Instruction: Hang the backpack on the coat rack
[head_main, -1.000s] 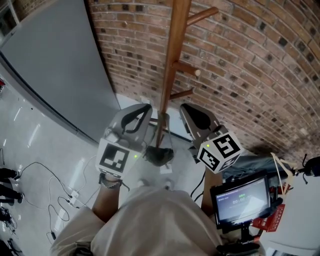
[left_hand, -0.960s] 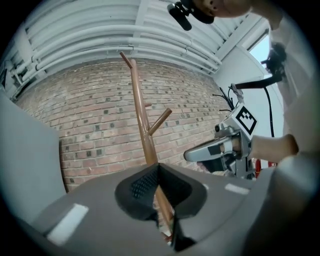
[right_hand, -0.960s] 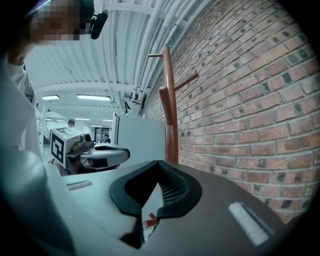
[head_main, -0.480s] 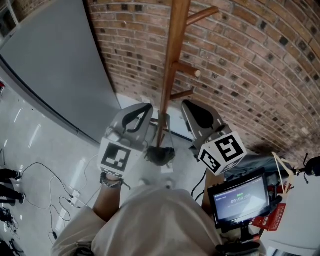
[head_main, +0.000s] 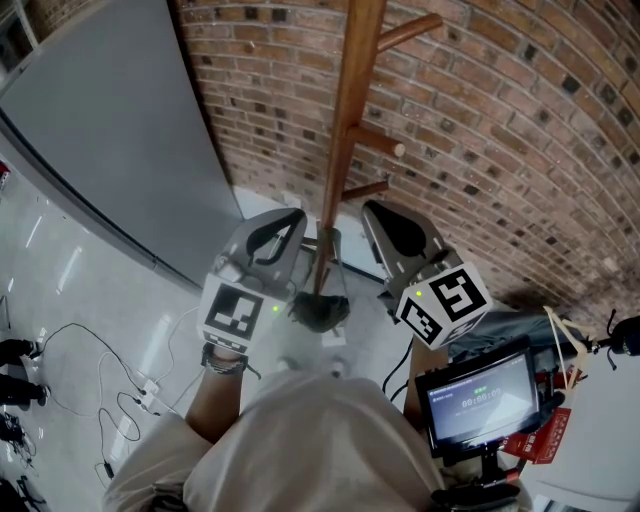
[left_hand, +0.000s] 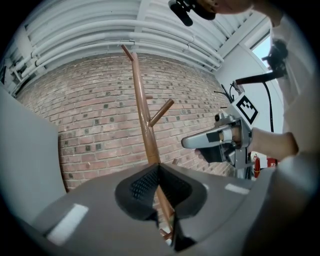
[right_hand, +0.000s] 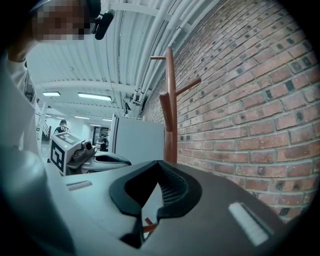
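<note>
Both grippers closed on nothing — left gripper (head_main: 290, 220) and right gripper (head_main: 375, 215) flank the upright coat rack (head_main: 345, 130); a bluish heap, maybe the backpack (head_main: 495, 325), lies low by the brick wall (head_main: 500, 150), nearer the right

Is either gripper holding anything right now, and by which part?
Nothing is held. The left gripper and the right gripper are both closed with nothing between them, pointing toward the coat rack. No backpack is in view.
</note>
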